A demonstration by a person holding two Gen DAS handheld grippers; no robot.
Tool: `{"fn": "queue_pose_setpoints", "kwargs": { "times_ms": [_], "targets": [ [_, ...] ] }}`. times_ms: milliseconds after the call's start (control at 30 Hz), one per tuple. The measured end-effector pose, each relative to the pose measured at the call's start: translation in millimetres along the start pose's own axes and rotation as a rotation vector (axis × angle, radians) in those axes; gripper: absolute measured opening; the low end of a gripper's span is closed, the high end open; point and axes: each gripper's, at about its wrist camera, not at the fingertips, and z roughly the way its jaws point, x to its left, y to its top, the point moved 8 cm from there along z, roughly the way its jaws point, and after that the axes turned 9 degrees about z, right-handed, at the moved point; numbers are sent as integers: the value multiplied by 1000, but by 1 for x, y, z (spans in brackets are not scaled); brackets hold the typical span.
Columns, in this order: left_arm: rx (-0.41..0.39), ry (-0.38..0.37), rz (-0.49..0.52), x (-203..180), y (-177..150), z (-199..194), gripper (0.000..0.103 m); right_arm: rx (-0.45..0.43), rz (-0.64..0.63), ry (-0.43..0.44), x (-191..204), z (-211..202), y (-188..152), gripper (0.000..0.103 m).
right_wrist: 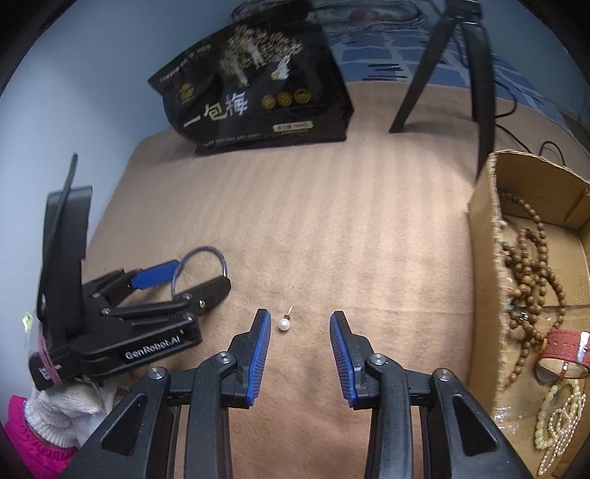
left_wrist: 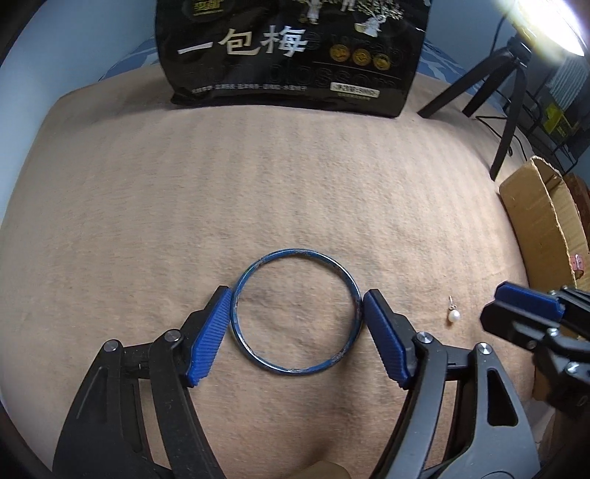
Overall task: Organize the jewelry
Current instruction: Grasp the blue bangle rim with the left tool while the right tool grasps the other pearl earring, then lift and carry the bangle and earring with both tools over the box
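We have several bead strands already in the cardboard box (right_wrist: 483,235) at 3 o'clock. 2 pieces remain on the cloth: the blue bangle (left_wrist: 295,311) bracketed by our spread left gripper (left_wrist: 295,331), and the pearl earring (right_wrist: 284,324) between our right gripper's (right_wrist: 299,350) open fingers.

Dim, even indoor light. Blown-out white glare from a lamp (left_wrist: 545,25) at top right of left wrist view. Shadows on the blanket (left_wrist: 258,184) soft, faint. Strong fisheye bending; corners black. Snack bag (right_wrist: 254,92) slightly smeared in right wrist view; centres sharp.
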Motion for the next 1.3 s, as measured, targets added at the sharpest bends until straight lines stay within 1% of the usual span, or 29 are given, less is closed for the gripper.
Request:
{"fn": "queue_pose_setpoints", "kwargs": {
  "times_ms": [133,367,500,533,600,733,900,1300],
  "targets": [
    [-6,2,-4,10,-3,-2,75,11,-30,-12,7,10,-1,30],
    [-16,5,-9,16,-6,-7,75,26,-63,-32,16,26,-4,25],
    [-20,4,-11,19,-8,-10,75,30,-86,-63,22,37,-5,15],
    [-21,4,-12,20,-8,-11,75,28,-89,-68,24,39,-5,9],
    [-22,3,-14,20,-8,-10,74,25,-88,-64,26,41,-4,6],
    [-30,7,-24,25,-9,-14,74,9,-91,-64,29,41,-2,6],
    [-45,2,-37,30,-10,-25,74,-14,-80,-57,26,29,-2,6],
    [-97,-12,-20,8,-9,-61,74,-87,-76,-52,12,-20,-8,6]
  ]
}}
